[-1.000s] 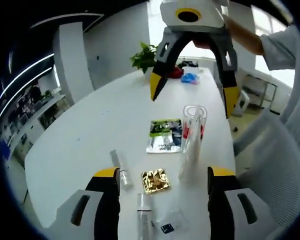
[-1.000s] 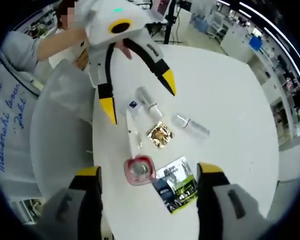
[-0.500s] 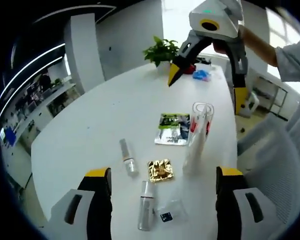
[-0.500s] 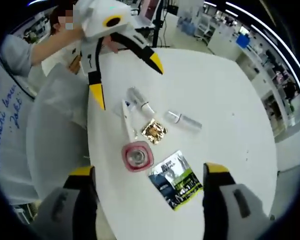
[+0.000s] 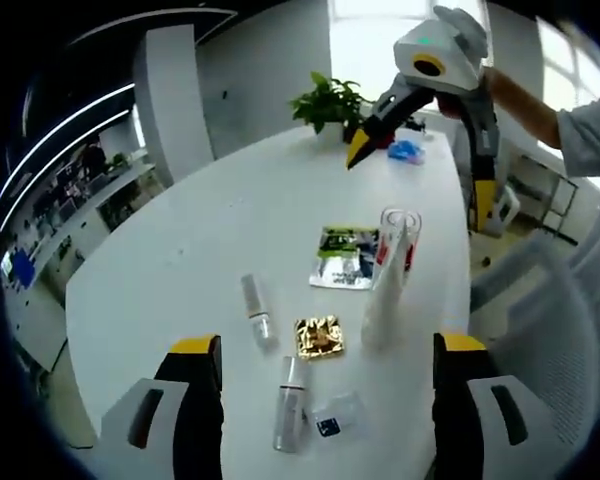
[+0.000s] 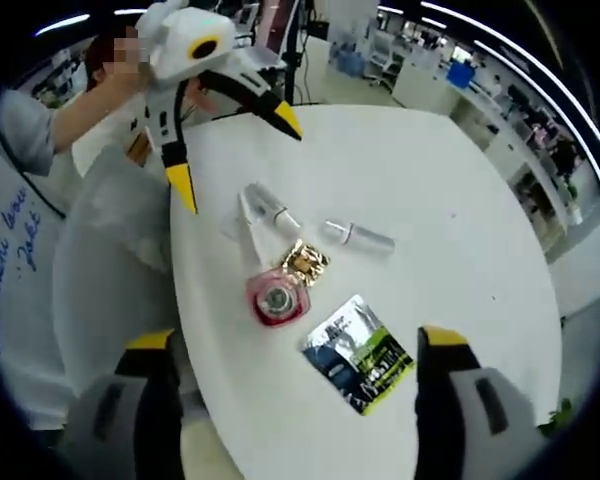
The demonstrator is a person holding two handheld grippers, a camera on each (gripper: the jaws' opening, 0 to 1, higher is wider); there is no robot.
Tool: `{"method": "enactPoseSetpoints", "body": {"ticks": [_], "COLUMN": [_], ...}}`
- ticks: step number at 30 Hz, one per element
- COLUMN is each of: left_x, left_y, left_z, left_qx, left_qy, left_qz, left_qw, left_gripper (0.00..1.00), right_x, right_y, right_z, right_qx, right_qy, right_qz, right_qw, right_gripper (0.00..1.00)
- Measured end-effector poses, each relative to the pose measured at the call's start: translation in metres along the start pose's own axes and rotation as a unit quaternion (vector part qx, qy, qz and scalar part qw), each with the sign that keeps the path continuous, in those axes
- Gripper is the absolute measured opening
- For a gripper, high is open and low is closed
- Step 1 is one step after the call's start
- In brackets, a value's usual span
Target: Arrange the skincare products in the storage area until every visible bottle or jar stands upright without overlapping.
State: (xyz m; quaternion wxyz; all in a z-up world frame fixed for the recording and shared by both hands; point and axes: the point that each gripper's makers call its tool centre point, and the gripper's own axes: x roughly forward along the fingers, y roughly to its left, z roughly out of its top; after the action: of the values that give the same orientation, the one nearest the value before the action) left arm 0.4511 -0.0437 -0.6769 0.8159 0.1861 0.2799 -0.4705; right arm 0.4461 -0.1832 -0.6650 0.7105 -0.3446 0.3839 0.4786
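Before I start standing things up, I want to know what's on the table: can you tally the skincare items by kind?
Small bottles lying flat: 2
Tall clear container standing: 1
Green and black sachet: 1
Gold foil packet: 1
Small clear packet: 1
Total: 6

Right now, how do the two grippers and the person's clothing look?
The right gripper has a white housing ringed in yellow, and black jaws with yellow tips. The left gripper looks the same. Near each camera, the jaws show grey bases and yellow pads. The person wears a pale sleeve with dark lettering.
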Motion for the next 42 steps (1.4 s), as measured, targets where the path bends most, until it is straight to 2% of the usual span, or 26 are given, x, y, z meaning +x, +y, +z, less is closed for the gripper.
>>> {"method": "enactPoseSetpoints", "body": {"ticks": [6, 17, 25, 29, 35, 42], "left_x": [-0.004, -0.008, -0.009, -0.006, 0.000, 0.007], "left_y": [-0.002, -0.006, -0.006, -0.007, -0.006, 0.001], "left_z": [0.000, -0.011, -0.020, -0.025, -0.037, -0.052], "left_qx": [-0.004, -0.005, -0.014, -0.016, -0.022, -0.029], "left_qy": [0.000, 0.021, 0.030, 0.037, 0.052, 0.073], "left_qz": [0.005, 0.014, 0.017, 0.013, 0.006, 0.006], "left_qw": [1.0000, 0.9997, 0.9993, 0.9991, 0.9984, 0.9969], "left_gripper": [0.88, 0.97, 0.97, 0.97, 0.97, 0.97], "right_x": [-0.002, -0.007, -0.004, -0.004, -0.003, -0.001], "right_y": [0.001, 0.002, 0.006, 0.006, 0.001, 0.003], "right_z": [-0.009, -0.018, -0.024, -0.021, -0.024, -0.026], "right_qx": [0.000, 0.013, 0.020, 0.019, 0.016, 0.029], "right_qy": [0.008, -0.010, -0.020, -0.040, -0.037, -0.042], "right_qz": [-0.017, -0.033, -0.037, -0.042, -0.057, -0.048], "right_qw": [0.9998, 0.9993, 0.9989, 0.9982, 0.9976, 0.9975], "right_gripper": [0.99, 1.00, 1.00, 1.00, 1.00, 1.00]}}
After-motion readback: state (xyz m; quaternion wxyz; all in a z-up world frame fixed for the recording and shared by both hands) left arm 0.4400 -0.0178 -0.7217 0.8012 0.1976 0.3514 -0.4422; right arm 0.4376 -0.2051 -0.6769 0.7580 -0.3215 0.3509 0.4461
